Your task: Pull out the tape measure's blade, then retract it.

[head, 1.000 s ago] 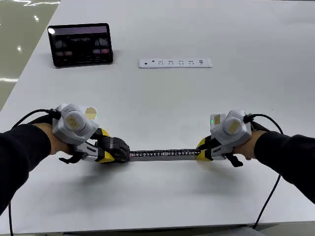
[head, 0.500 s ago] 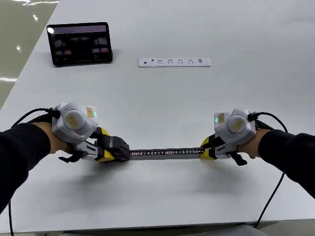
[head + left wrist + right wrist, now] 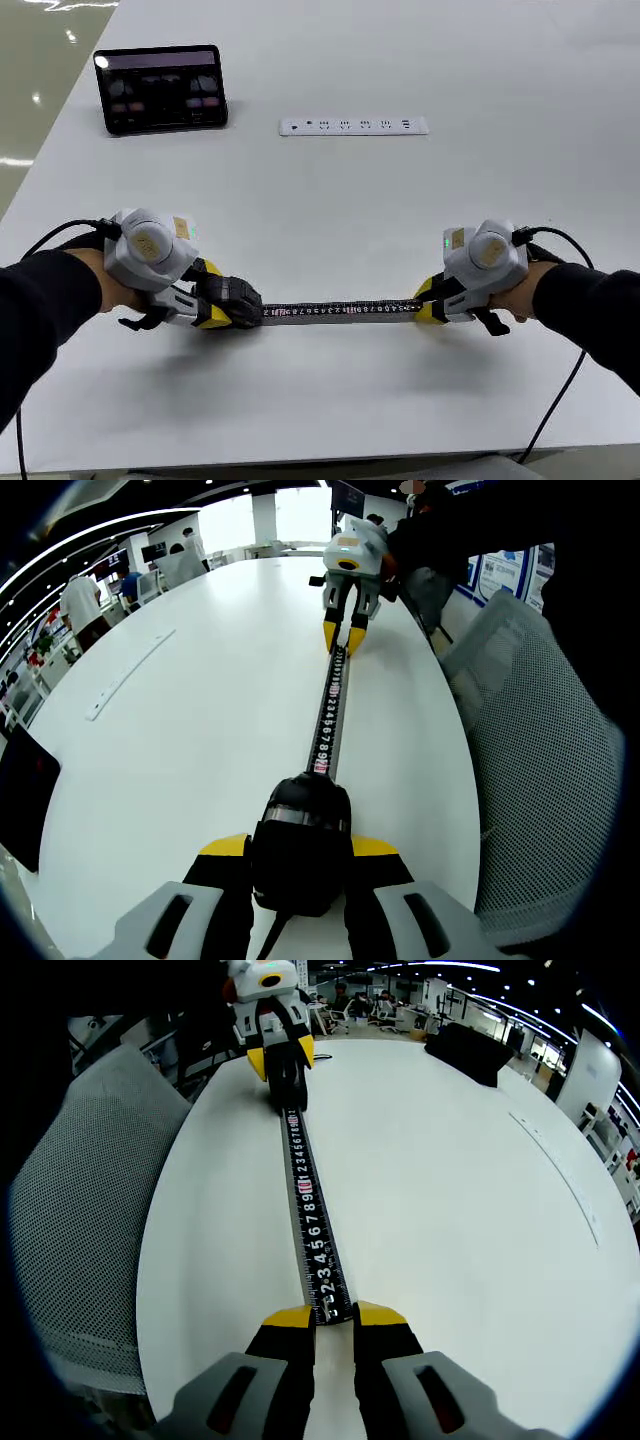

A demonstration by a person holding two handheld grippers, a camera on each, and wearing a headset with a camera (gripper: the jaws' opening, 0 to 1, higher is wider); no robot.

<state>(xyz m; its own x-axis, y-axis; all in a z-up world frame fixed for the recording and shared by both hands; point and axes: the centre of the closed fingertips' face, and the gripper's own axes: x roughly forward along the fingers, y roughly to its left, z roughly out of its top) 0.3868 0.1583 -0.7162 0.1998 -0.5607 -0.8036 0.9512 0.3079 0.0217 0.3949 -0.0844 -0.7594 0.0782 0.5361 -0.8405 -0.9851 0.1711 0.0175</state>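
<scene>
A: Where the head view looks down on the white counter (image 3: 350, 200), what holds the tape?

B: The left tool (image 3: 213, 296), lower left of the frame, is clamped on the black case (image 3: 238, 302). The right tool (image 3: 428, 302), lower right, pinches the blade's far end. The blade (image 3: 340, 310) runs straight between them, low over the counter, numbers up.

A: Anything else there?

B: A tablet (image 3: 160, 88) stands at upper left, and a white strip (image 3: 354, 126) lies at top centre, both well apart from the tape.

A: And the left gripper view?

B: The case (image 3: 300, 830) sits at bottom centre, gripped between the left tool's (image 3: 300, 845) yellow tips. The blade (image 3: 328, 715) leads up the frame to the right tool (image 3: 343, 638), which is closed on its end. A mesh chair (image 3: 540, 750) is at the right edge.

A: The right gripper view?

B: The right tool (image 3: 333, 1316) at the bottom has its yellow tips drawn in on the blade's (image 3: 312, 1210) tip. The blade climbs to the case (image 3: 288, 1090) in the left tool (image 3: 278, 1060) at top left. The chair (image 3: 90, 1220) fills the left side.
</scene>
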